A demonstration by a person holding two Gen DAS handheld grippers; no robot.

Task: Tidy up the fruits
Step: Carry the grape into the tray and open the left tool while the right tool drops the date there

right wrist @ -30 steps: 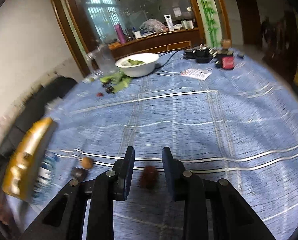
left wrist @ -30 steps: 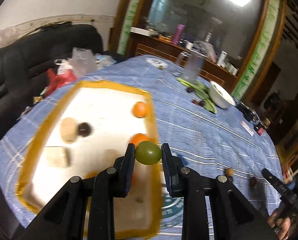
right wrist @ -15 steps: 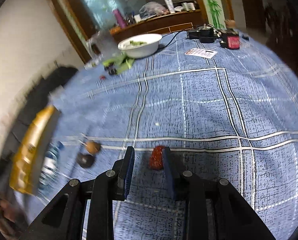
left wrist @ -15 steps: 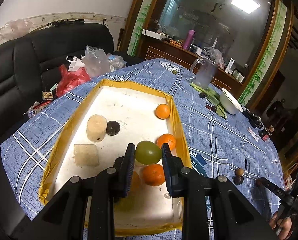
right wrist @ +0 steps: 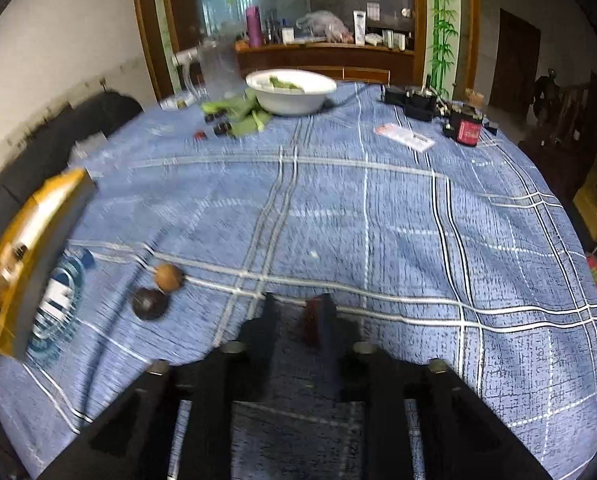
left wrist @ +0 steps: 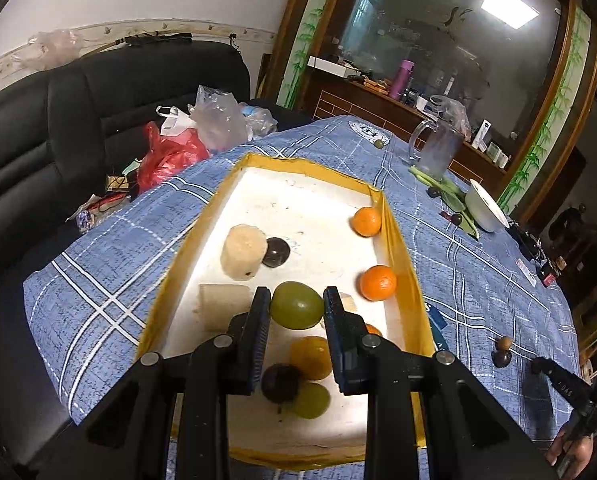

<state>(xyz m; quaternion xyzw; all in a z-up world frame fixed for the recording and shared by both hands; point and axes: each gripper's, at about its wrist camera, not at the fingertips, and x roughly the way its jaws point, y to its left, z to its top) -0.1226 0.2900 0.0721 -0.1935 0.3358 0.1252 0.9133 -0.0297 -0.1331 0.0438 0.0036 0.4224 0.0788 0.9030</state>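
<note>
My left gripper [left wrist: 296, 305] is shut on a green fruit [left wrist: 297, 313] and holds it above the white floor of a yellow-rimmed tray [left wrist: 402, 248]. In the tray lie two oranges [left wrist: 378, 282], a yellow fruit [left wrist: 311, 357], two dark fruits [left wrist: 276, 252], another green fruit [left wrist: 312, 400] and pale chunks [left wrist: 243, 252]. In the right wrist view my right gripper [right wrist: 297, 316] points down at the blue checked cloth, its jaws opening. A red fruit [right wrist: 310, 320] lies between them against the right finger, clear of the left one. A brown fruit [right wrist: 168, 277] and a dark fruit [right wrist: 150, 303] lie to its left.
A white bowl [right wrist: 290, 90] with greens, a glass jug [left wrist: 436, 152] and small boxes [right wrist: 464, 130] stand at the table's far side. The tray [right wrist: 30, 236] sits at the left in the right wrist view. A black sofa [left wrist: 58, 120] with plastic bags [left wrist: 178, 148] lies beyond the table.
My left gripper carried the green fruit from the tray's right rim in over its floor. The right view swung round, the red fruit now sits by the right finger, and the jaws stand wider.
</note>
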